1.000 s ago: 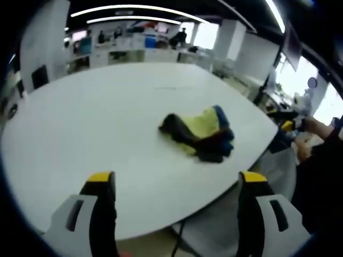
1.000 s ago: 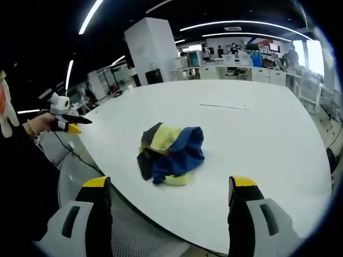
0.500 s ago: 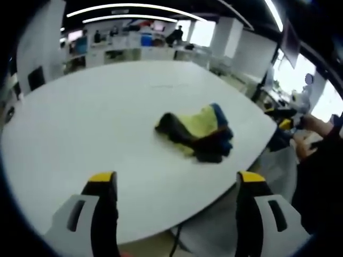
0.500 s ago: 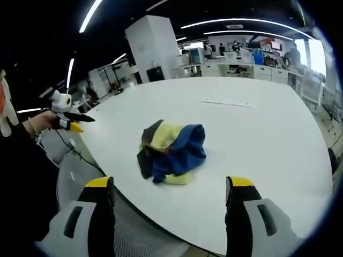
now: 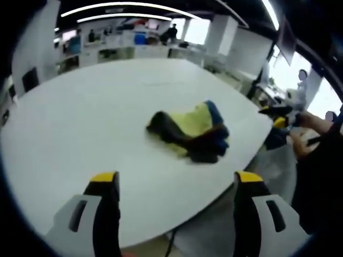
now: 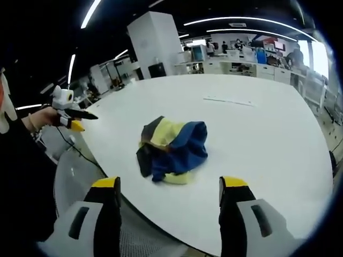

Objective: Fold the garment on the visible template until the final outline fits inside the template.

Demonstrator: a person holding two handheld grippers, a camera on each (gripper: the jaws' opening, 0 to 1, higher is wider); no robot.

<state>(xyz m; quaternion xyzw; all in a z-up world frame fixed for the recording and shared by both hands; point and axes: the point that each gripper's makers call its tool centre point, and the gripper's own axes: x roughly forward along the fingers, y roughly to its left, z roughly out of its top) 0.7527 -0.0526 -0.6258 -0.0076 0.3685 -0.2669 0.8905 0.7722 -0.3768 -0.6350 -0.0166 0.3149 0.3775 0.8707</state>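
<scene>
A garment (image 5: 190,131) of yellow, blue and dark cloth is seen crumpled in a heap on a white table (image 5: 80,118), near the table's curved edge. In the right gripper view the same garment (image 6: 171,147) lies ahead of the jaws, close to the near edge of the table (image 6: 268,139). A thin pale strip (image 6: 228,100) lies on the tabletop well beyond the heap; whether it belongs to the template cannot be told, and no template outline can be made out around the garment.

The left gripper (image 5: 174,184) is held off the table's edge with its jaws spread wide and nothing between them. The right gripper (image 6: 169,187) is likewise held short of the table, jaws spread and empty. Each gripper is also caught in the other's view, held in a hand: the right gripper (image 5: 276,115) beyond the table's edge, the left gripper (image 6: 69,110) at the far side of the heap.

The step in hand is judged to be the approach; no fold is yet made. The next move probably calls for both grippers to be brought in to the heap, an edge or corner to be pinched by each, and the cloth to be spread flat before any folding.
</scene>
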